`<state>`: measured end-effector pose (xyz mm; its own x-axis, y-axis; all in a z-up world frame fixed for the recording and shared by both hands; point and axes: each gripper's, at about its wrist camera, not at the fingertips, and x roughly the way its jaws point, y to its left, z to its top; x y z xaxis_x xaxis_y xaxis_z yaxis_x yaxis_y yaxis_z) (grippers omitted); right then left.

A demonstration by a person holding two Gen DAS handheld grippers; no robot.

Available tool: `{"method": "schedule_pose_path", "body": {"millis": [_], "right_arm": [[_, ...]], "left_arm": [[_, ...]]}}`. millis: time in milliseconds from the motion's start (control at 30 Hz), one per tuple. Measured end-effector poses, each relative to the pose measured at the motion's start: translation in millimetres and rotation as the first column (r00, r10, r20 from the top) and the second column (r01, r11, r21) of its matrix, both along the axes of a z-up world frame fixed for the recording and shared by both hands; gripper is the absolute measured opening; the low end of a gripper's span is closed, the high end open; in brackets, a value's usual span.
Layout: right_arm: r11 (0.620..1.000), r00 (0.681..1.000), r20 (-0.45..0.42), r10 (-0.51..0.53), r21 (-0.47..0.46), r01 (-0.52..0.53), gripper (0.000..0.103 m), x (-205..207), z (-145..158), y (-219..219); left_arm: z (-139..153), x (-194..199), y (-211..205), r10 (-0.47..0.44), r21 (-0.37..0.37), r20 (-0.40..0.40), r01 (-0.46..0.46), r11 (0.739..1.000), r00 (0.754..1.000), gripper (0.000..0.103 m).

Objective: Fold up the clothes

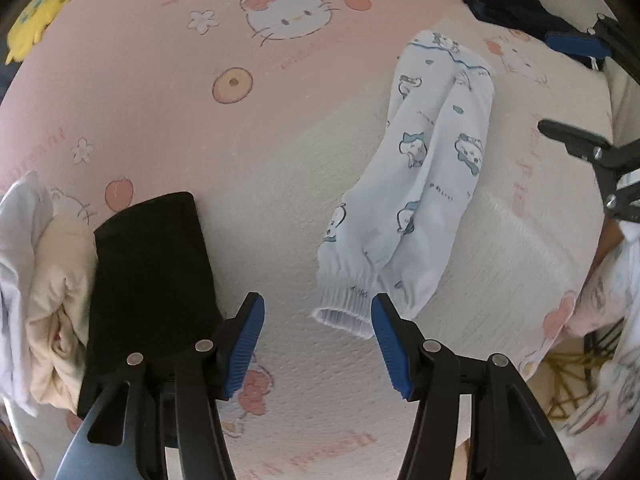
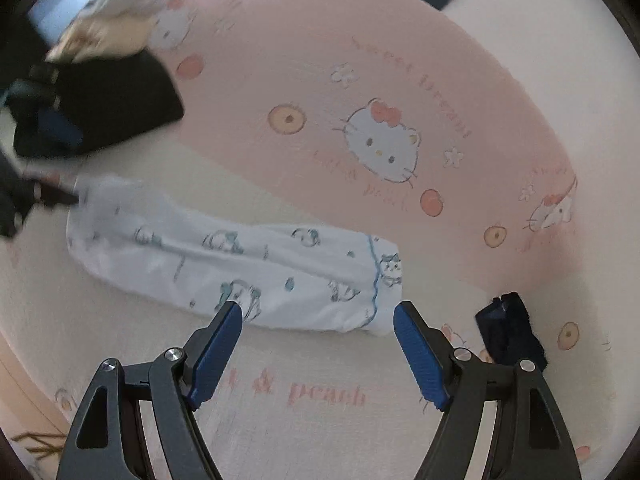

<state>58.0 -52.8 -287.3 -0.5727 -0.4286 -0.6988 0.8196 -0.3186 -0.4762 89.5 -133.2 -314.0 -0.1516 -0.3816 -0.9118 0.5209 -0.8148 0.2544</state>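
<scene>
The white printed trousers are seen lying lengthwise on the bed sheet, folded leg over leg. Their cuffed end is placed just ahead of the left gripper, their waist end just ahead of the right gripper. Both pairs of fingers are held apart, with nothing between them. A fold across the length is judged next, for which one end must be pinched and carried to the other.
</scene>
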Motion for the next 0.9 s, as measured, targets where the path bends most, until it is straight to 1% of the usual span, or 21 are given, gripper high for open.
{"method": "schedule_pose_path", "body": {"millis": [67, 100, 200, 267, 333, 400, 433, 467, 533, 567, 633, 767, 800, 867, 900], "right_arm": [[1.0, 0.999, -0.034, 0.004, 0.026, -0.003, 0.078, 12.4, -4.4, -2.8], [0.999, 0.998, -0.056, 0.014, 0.037, -0.012, 0.078, 19.2, -6.7, -3.2], [0.996, 0.985, -0.166, 0.056, 0.073, -0.044, 0.078, 40.3, -17.0, -7.1], [0.992, 0.966, -0.243, 0.09, 0.107, -0.066, 0.078, 54.3, -24.7, -9.8], [0.982, 0.941, -0.306, 0.143, 0.164, -0.096, 0.078, 67.0, -35.9, -13.8], [0.967, 0.913, -0.357, 0.198, 0.226, -0.122, 0.078, 78.3, -49.0, -17.8], [0.957, 0.9, -0.373, 0.227, 0.255, -0.135, 0.078, 83.7, -55.8, -19.9], [0.949, 0.89, -0.381, 0.25, 0.277, -0.148, 0.078, 87.9, -61.2, -21.6], [0.937, 0.879, -0.382, 0.284, 0.306, -0.169, 0.078, 93.8, -70.0, -24.9], [0.931, 0.876, -0.379, 0.298, 0.32, -0.178, 0.078, 96.2, -74.7, -26.8], [0.918, 0.869, -0.375, 0.323, 0.346, -0.192, 0.078, 99.3, -82.8, -30.1], [0.899, 0.846, -0.39, 0.363, 0.385, -0.208, 0.078, 103.4, -96.2, -37.6], [0.896, 0.842, -0.393, 0.371, 0.39, -0.213, 0.078, 104.3, -98.1, -39.4], [0.892, 0.834, -0.395, 0.385, 0.392, -0.226, 0.078, 106.4, -100.8, -42.8], [0.89, 0.831, -0.396, 0.39, 0.395, -0.228, 0.078, 107.1, -102.4, -44.7]], "left_arm": [[1.8, 16.1, 2.1, -0.005, 0.033, -0.016, 0.006, 0.999, 1.0, 0.053], [3.8, 19.0, -3.9, 0.018, 0.081, -0.044, -0.014, 0.997, 0.999, 0.053], [7.3, 24.8, -19.1, 0.077, 0.169, -0.108, -0.058, 0.984, 0.991, 0.053], [7.7, 27.9, -28.2, 0.125, 0.218, -0.138, -0.093, 0.972, 0.983, 0.053], [7.6, 31.2, -34.5, 0.159, 0.256, -0.172, -0.112, 0.96, 0.972, 0.053], [4.0, 30.7, -39.5, 0.186, 0.259, -0.181, -0.136, 0.956, 0.966, 0.053], [2.2, 28.9, -49.4, 0.211, 0.274, -0.191, -0.154, 0.949, 0.959, 0.053], [0.8, 27.6, -57.7, 0.235, 0.29, -0.2, -0.172, 0.942, 0.951, 0.053], [7.3, 38.3, -37.7, 0.284, 0.335, -0.212, -0.203, 0.92, 0.935, 0.053], [5.6, 45.6, -47.2, 0.3, 0.345, -0.214, -0.215, 0.914, 0.93, 0.053], [-5.9, 56.3, -49.1, 0.335, 0.381, -0.224, -0.235, 0.894, 0.915, 0.053], [-20.1, 49.4, -58.0, 0.393, 0.489, -0.25, -0.235, 0.84, 0.885, 0.053], [-23.3, 48.8, -57.8, 0.399, 0.507, -0.245, -0.234, 0.83, 0.884, 0.053], [-20.8, 54.0, -49.9, 0.397, 0.532, -0.224, -0.23, 0.815, 0.89, 0.053], [-26.7, 51.7, -49.2, 0.396, 0.545, -0.208, -0.23, 0.806, 0.894, 0.053]]}}
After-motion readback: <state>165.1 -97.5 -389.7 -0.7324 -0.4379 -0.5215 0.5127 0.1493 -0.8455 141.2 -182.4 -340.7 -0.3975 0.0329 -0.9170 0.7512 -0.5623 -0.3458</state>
